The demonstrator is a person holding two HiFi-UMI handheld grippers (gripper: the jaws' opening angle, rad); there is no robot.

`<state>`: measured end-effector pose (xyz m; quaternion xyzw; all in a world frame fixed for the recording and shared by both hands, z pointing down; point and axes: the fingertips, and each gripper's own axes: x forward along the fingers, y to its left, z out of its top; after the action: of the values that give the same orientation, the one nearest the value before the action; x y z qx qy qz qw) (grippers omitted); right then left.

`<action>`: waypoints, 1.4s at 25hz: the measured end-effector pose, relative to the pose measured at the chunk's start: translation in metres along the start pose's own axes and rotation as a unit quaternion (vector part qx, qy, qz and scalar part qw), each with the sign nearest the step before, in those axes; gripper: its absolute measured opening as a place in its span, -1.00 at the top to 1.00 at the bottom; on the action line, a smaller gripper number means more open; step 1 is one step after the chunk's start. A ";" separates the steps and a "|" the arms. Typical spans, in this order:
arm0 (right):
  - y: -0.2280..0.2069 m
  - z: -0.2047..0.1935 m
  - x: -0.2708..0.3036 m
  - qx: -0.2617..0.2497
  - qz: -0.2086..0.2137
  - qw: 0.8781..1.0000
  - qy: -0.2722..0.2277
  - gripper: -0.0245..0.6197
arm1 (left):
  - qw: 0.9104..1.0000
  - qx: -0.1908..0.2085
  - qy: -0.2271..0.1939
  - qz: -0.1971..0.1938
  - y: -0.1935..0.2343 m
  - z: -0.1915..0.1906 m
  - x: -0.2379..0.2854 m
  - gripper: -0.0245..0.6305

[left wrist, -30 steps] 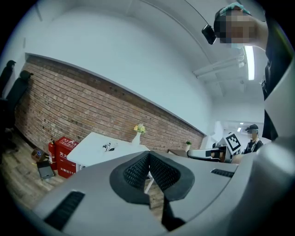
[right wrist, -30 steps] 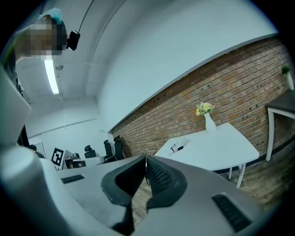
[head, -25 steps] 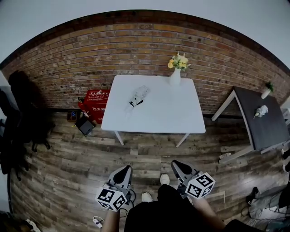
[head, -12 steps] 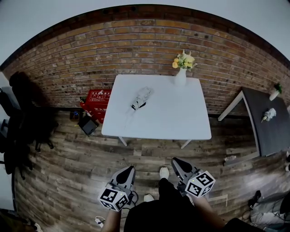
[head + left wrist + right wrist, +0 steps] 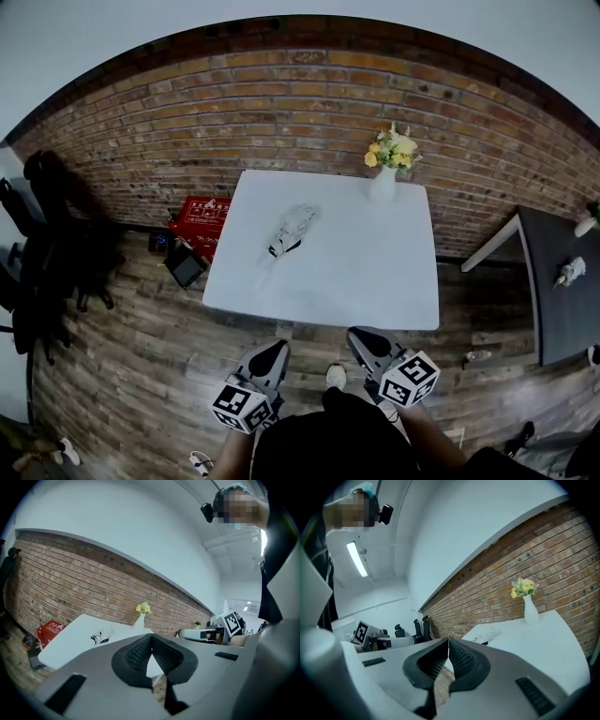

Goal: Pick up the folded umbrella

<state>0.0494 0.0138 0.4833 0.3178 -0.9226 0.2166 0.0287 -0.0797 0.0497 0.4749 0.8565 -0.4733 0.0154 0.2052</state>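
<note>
My 2 tongs, left tongs (image 5: 272, 349) and right tongs (image 5: 361, 336), are closed and empty. The folded umbrella (image 5: 292, 228) is small and its detail unclear, lying on the white table (image 5: 366, 281) by the brick wall (image 5: 281, 103).

We see a smooth matt white table (image 5: 375, 272), a rough brick wall (image 5: 281, 103), a worn wooden plank floor (image 5: 141, 375) and soft crumpled cloth on the folded umbrella (image 5: 292, 228).

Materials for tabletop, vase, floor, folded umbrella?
Tabletop: smooth matte white, likely laminate or painted board; no grain shows.
Vase: plain white, smooth, probably ceramic.
Floor: wood planks or wood-look laminate; grain and board seams visible.
Folded umbrella: pale patterned fabric, looks soft and crumpled; too small to be sure.
</note>
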 end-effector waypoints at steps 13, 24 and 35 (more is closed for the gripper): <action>-0.052 0.015 0.029 -0.027 0.086 0.995 0.037 0.85 | 0.999 -0.001 -0.003 0.048 0.017 0.014 0.078 0.88; -0.072 0.022 0.034 -0.010 0.094 0.995 0.040 0.85 | 0.997 0.000 0.006 0.078 0.047 0.017 0.089 0.88; -0.095 0.011 0.064 -0.028 0.052 0.996 0.062 0.85 | 0.996 0.001 0.058 0.061 0.092 0.009 0.130 0.88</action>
<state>0.0561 -0.0941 0.5217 0.2548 -0.9401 0.2109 0.0831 -0.0851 -0.1010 0.5263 0.8242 -0.5117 0.0779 0.2298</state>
